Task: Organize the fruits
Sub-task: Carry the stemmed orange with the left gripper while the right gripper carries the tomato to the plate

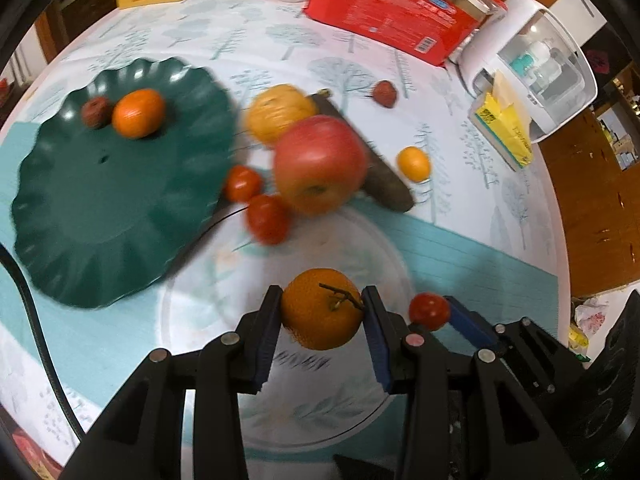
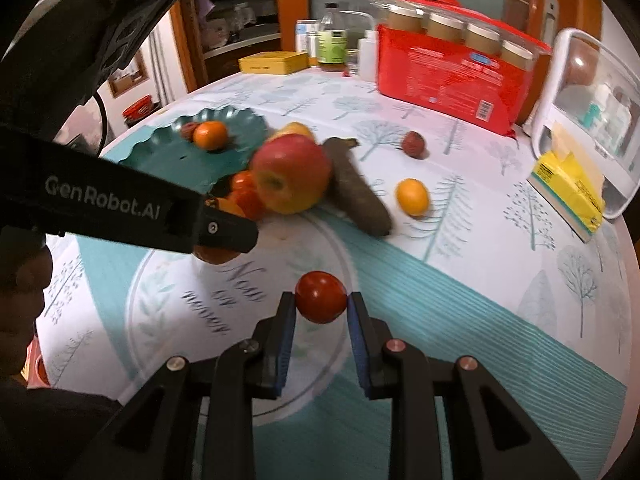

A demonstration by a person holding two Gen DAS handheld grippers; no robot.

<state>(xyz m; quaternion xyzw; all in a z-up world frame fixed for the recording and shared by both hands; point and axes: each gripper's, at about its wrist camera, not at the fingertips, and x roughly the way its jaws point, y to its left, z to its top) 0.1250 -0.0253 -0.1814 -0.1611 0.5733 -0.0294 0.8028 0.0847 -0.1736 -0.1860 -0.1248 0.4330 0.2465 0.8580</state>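
The left gripper [image 1: 322,314] is black plastic. Its two fingers [image 1: 267,334] have blue ribbed pads on the inside. Round silver screws sit on its black arms. A black cable [image 1: 38,332] curves past on its left side. The right gripper [image 2: 321,307] looks the same, black with blue pads and silver screws. White letters on the black body read GenRobot.AI.

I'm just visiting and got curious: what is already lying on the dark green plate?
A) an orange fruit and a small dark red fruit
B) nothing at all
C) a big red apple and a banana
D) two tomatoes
A: the green plate holds an orange fruit with a small dark red fruit beside it; the big apple lies off the plate.
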